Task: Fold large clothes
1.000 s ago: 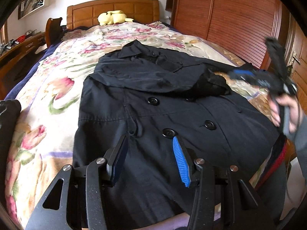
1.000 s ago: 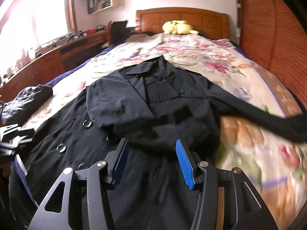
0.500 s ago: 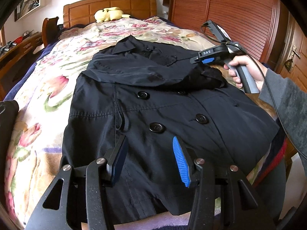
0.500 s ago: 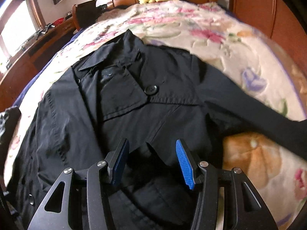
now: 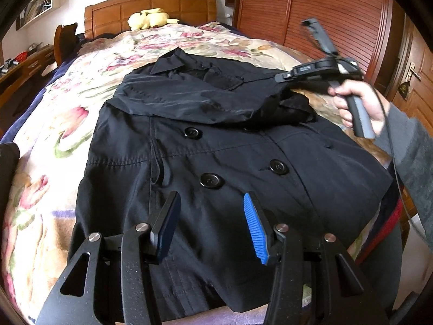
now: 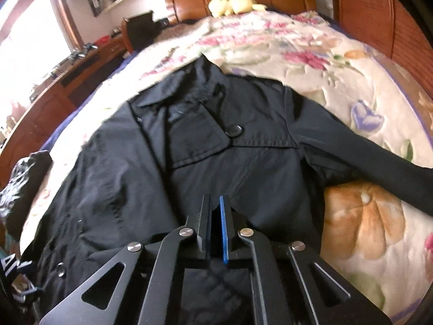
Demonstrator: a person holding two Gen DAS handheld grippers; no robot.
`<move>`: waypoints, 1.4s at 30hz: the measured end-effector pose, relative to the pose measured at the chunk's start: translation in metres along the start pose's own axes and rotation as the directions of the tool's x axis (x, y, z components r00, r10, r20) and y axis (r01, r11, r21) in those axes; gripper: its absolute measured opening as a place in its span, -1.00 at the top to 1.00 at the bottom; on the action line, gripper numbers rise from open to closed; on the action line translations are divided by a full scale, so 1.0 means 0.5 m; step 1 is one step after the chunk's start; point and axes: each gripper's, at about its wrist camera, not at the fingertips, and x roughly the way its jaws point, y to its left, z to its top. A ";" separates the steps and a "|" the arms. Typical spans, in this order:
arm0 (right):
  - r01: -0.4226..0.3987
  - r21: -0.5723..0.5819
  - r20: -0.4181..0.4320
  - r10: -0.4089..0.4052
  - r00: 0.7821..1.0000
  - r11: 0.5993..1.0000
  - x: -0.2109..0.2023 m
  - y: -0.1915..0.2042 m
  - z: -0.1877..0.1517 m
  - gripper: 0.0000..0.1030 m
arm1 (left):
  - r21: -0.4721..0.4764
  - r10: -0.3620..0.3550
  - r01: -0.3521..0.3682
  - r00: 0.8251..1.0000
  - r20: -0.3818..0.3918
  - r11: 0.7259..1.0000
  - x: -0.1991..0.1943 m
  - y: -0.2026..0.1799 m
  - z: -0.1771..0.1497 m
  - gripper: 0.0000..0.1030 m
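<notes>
coat (image 5: 216, 146) spread face up on flowered bed (image 5: 67, 124), one sleeve already across chest; left claw (image 5: 211, 224) released, empty, hovering over hem. right claw (image 6: 215, 224) just clenched over the coat's middle, other sleeve (image 6: 379, 159) stretched off to the side; cloth between pads: cannot tell. best to confirm a real pinch before lifting, then carry that sleeve flat across the chest.

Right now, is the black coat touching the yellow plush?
Apart. Left wrist view shows floral quilt between the yellow plush and the black coat.
</notes>
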 end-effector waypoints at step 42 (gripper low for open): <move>0.056 -0.134 0.095 -0.044 0.994 0.989 -0.298 0.085 -0.351 0.80 | 0.060 -0.046 0.042 0.997 0.066 0.997 0.069 -0.085 0.113 0.04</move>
